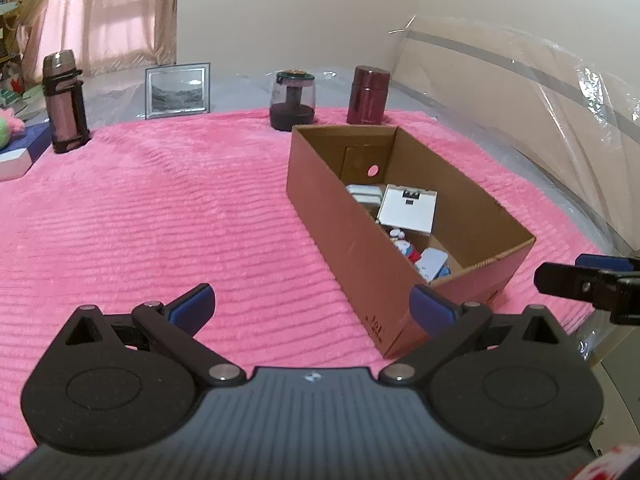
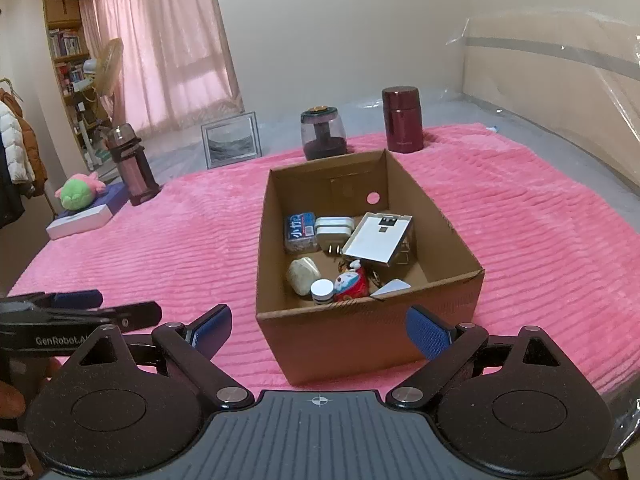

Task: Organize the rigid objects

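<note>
Pink ribbed blanket (image 2: 180, 240) all across the bed, and in the middle of it sits the cardboard box (image 2: 352, 332), open-topped, its long axis running away from both cameras toward the far wall. Inside, a jumble already: a white plug adapter (image 2: 334, 230), a pale flat panel (image 2: 378, 244) leaning over it, a stone (image 2: 302, 276), a small red figure (image 2: 352, 284), a little white-capped jar (image 2: 322, 291).

Right gripper (image 2: 320, 334) hangs directly in front of the box's near short wall, fingers spread wide, nothing between them. Left gripper (image 1: 312, 308) is off to the box's left side, looking along its long wall, fingers released too and empty.

What's left outside stands along the far edge: a pink flask (image 1: 64, 104), a picture frame (image 1: 178, 88), a smoky jar (image 1: 292, 98) and a dark red canister (image 1: 368, 94). The jar and canister stand upright just beyond the box's far end; the flask is well off to the left. By my reading the left gripper is the nearer one for flask and frame, the right for the canister, with a reach past the box.
</note>
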`<action>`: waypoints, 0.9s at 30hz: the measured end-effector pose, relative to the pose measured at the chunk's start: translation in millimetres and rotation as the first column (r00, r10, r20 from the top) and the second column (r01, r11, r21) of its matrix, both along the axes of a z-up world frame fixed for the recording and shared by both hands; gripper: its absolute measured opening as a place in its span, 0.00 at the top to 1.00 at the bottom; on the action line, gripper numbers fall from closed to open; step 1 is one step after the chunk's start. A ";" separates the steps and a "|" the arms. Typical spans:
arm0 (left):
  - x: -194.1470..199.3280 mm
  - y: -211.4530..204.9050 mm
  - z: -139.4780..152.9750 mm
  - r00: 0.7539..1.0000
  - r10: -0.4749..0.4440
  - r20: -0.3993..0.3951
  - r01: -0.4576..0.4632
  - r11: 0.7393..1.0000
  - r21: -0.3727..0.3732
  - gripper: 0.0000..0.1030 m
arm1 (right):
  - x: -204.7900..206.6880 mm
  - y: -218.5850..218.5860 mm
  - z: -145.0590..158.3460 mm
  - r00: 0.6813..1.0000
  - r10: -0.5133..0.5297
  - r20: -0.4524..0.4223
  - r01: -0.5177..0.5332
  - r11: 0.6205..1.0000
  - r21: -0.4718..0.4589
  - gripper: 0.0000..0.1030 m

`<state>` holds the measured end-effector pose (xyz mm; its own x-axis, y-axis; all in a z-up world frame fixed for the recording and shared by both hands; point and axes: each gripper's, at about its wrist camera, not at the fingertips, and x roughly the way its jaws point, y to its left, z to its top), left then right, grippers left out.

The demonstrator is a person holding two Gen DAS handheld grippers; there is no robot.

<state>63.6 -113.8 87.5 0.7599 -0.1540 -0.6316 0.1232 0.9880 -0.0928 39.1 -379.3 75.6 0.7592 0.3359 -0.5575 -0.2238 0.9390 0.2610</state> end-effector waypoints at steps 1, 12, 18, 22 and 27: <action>-1.6 1.1 -1.0 1.000 0.006 0.000 -0.006 1.000 -0.001 0.01 | -1.6 0.7 -0.7 1.000 0.001 0.001 -0.001 1.000 0.001 0.11; -33.9 9.3 -4.7 0.999 0.054 -0.005 -0.054 0.998 -0.020 0.01 | -17.1 9.6 -10.4 1.000 0.000 -0.003 0.000 1.000 0.004 0.11; -47.7 9.5 -6.7 0.997 0.069 -0.017 -0.069 0.997 -0.026 0.01 | -24.6 11.8 -17.9 1.000 0.003 -0.017 -0.003 1.000 0.012 0.11; -54.7 9.7 -9.8 0.996 0.085 -0.024 -0.085 0.996 -0.021 0.01 | -27.3 10.3 -19.1 1.000 -0.001 -0.017 0.001 1.000 0.011 0.11; -65.7 8.4 -10.6 0.996 0.087 -0.023 -0.088 0.996 -0.019 0.01 | -32.5 11.9 -19.7 1.000 0.009 0.004 -0.009 1.000 -0.013 0.11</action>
